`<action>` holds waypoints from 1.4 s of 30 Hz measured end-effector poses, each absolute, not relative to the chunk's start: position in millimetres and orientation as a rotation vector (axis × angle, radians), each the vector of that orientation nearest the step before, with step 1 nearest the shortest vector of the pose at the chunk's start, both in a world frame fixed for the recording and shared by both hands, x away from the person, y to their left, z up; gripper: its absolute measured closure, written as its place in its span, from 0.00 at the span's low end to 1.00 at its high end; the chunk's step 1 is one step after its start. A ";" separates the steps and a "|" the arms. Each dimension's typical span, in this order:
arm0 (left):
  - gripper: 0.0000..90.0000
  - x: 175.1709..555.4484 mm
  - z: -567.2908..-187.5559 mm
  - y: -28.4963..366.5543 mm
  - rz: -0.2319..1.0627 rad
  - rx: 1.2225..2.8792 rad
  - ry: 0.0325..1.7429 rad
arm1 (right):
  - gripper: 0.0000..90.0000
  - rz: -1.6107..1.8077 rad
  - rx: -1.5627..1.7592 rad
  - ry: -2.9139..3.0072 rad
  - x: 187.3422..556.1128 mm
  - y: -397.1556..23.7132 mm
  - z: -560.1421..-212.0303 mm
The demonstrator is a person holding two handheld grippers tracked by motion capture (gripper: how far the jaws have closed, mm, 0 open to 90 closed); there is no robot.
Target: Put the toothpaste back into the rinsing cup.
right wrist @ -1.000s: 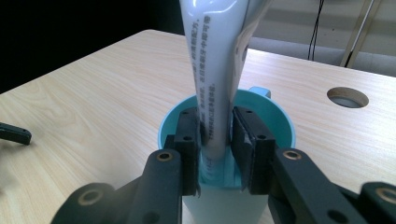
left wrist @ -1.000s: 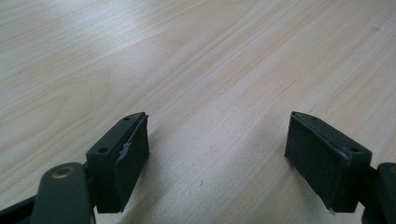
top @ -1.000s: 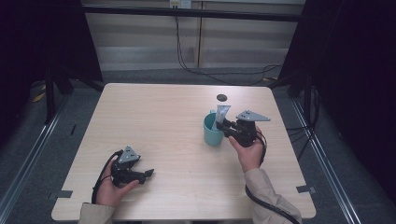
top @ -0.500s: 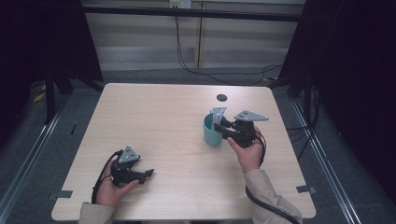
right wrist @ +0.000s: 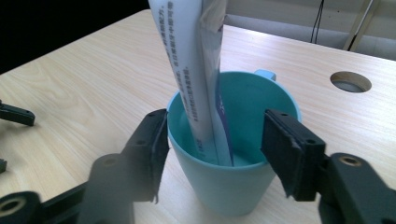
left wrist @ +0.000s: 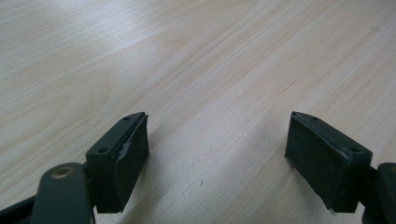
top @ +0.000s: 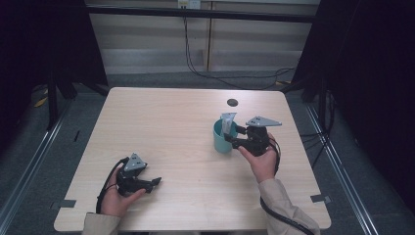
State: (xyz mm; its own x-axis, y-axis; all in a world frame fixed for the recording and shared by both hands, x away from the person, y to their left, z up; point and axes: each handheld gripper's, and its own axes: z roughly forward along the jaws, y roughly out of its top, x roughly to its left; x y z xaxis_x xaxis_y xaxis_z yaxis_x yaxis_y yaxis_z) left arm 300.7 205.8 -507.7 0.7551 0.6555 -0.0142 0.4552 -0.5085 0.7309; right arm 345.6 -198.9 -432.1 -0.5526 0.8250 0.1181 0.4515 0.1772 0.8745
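A teal cup (top: 221,142) (right wrist: 224,186) stands right of the table's middle. A white tube (top: 228,124) (right wrist: 191,70) stands tilted in it, with its upper end sticking out above the rim. My right gripper (top: 235,139) (right wrist: 217,135) points at the cup from the right. Its jaws have just been opening and now stand open on either side of the tube, over the rim, without touching it. My left gripper (top: 154,182) (left wrist: 217,144) rests open near the front left of the wooden table (left wrist: 210,56), with nothing between its jaws.
A small round hole (top: 232,102) (right wrist: 350,81) lies in the tabletop behind the cup. The table's edges (top: 195,89) drop to a dark floor with cables and metal rails around it. Bare wood lies between the two hands.
The right gripper's jaws have spread apart and let go of the tube, which stays standing in the cup. Neither hand has shifted.
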 end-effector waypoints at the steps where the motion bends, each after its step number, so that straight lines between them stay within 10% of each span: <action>1: 0.23 300.7 -507.7 205.8 0.341 2.196 0.828 | 0.44 1.332 1.205 2.077 345.6 -198.9 -432.1; 42: 0.17 300.0 -508.0 204.3 0.330 2.215 0.812 | 0.18 1.289 1.142 2.215 326.5 -219.1 -432.9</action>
State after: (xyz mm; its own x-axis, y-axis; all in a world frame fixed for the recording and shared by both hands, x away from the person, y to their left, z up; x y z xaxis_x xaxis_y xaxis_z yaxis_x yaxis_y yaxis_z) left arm 300.0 204.3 -508.0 0.7663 0.6424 -0.0123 0.4516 -0.5249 0.7215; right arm 326.5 -219.1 -432.9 -0.6217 0.7764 0.1034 0.4734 0.2674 0.8393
